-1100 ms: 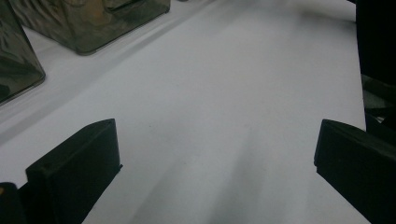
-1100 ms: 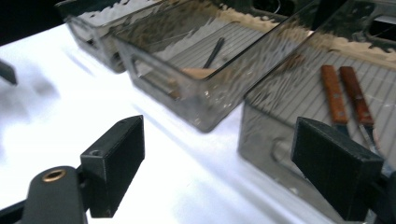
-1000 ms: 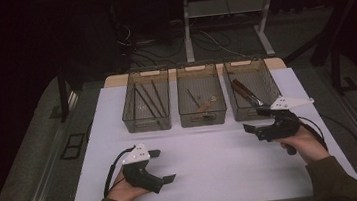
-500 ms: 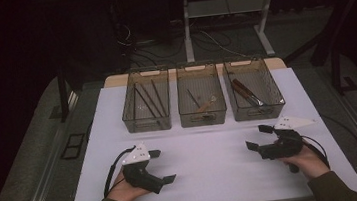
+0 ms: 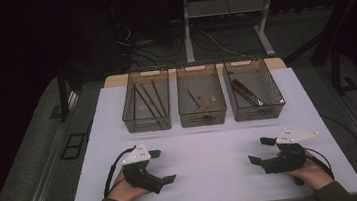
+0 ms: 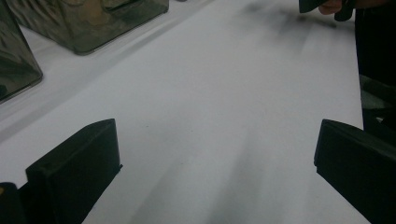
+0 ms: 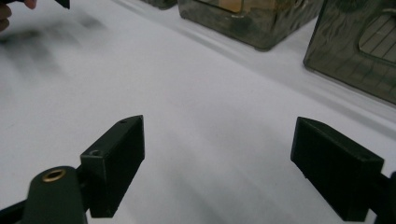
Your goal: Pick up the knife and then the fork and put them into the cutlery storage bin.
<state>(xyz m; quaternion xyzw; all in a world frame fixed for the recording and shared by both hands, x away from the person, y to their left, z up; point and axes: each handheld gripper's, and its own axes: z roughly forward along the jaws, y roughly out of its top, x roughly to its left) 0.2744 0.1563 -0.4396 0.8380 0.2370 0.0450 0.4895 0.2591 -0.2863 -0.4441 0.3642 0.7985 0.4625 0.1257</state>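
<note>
High view: your left gripper (image 5: 156, 166) sits lower left on the white table (image 5: 211, 142), jaws spread, nothing between them. Your right gripper (image 5: 261, 150) sits lower right, jaws likewise apart and empty. Three bins stand in a row at upper centre: left bin (image 5: 146, 106), middle bin (image 5: 201, 100), right bin (image 5: 254, 95), each with tools inside.
Left gripper view: jaws wide, bare table between; two bins at upper left.
Right gripper view: jaws wide, bare table between; bins along the top edge.
</note>
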